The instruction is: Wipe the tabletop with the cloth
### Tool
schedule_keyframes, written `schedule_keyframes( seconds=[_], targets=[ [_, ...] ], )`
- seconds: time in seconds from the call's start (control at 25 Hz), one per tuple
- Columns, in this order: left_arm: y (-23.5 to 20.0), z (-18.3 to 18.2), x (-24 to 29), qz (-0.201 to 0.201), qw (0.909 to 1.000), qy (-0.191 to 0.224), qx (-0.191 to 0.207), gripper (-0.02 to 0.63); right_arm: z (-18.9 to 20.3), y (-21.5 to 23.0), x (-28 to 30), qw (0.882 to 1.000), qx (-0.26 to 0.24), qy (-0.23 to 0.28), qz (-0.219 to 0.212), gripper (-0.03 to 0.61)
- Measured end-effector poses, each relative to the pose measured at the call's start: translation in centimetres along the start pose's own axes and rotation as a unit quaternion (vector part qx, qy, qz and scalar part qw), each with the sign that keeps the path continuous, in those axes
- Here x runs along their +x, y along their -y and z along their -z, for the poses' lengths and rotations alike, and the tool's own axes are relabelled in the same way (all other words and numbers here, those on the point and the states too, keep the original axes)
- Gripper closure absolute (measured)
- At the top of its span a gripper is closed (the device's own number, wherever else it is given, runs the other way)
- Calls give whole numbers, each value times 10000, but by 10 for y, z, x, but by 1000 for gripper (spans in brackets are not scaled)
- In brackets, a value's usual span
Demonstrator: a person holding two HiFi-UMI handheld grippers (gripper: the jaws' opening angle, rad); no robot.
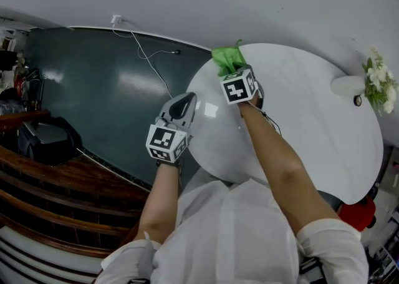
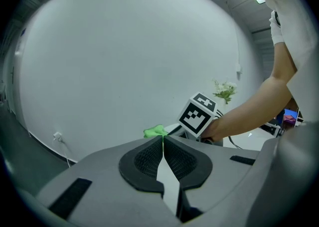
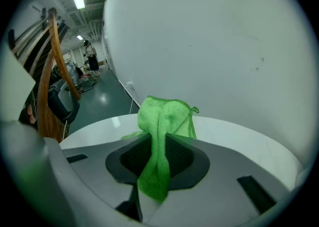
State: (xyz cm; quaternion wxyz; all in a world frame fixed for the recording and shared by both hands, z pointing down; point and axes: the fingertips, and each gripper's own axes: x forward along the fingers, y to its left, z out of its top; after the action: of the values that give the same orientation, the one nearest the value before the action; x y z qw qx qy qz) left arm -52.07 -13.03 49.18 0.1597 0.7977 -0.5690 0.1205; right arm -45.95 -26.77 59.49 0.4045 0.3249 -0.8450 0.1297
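Observation:
A green cloth (image 1: 227,58) lies at the far left rim of the white oval tabletop (image 1: 312,120). My right gripper (image 1: 231,70) is shut on it, and its marker cube (image 1: 239,86) sits just behind. In the right gripper view the cloth (image 3: 164,121) is pinched between the jaws, bunched in front and hanging down behind over the table rim (image 3: 234,131). My left gripper (image 1: 186,100) hovers over the table's near left edge, to the left of the right one. Its fingertips meet with nothing between them (image 2: 163,138). Beyond them the cloth (image 2: 155,131) and the right gripper's cube (image 2: 200,114) show.
A white vase (image 1: 347,85) with white flowers (image 1: 379,80) stands at the table's far right. Left of the table is dark green floor with a white cable (image 1: 146,55), a black bag (image 1: 47,140) and wooden rails (image 1: 56,180). A red object (image 1: 358,214) sits below the table's right side.

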Motion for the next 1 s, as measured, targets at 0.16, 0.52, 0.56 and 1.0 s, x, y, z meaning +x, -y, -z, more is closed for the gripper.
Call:
schedule_keyframes(
  seconds=[0.16, 0.52, 0.56, 1.0],
  targets=[
    [-8, 3, -11, -107, 9999, -1, -13, 595, -1, -44, 1, 9985, -380, 50, -394, 497],
    [-4, 5, -14, -118, 9999, 17, -82, 595, 17, -94, -15, 9891, -915, 149, -1146, 497],
    [-2, 6, -13, -96, 9999, 17, -76, 595, 21, -98, -19, 9878, -964, 153, -1215, 497],
    [36, -3, 4, 227, 9997, -1, 71, 595, 64, -79, -50, 9908, -758, 231, -1095, 497]
  ],
)
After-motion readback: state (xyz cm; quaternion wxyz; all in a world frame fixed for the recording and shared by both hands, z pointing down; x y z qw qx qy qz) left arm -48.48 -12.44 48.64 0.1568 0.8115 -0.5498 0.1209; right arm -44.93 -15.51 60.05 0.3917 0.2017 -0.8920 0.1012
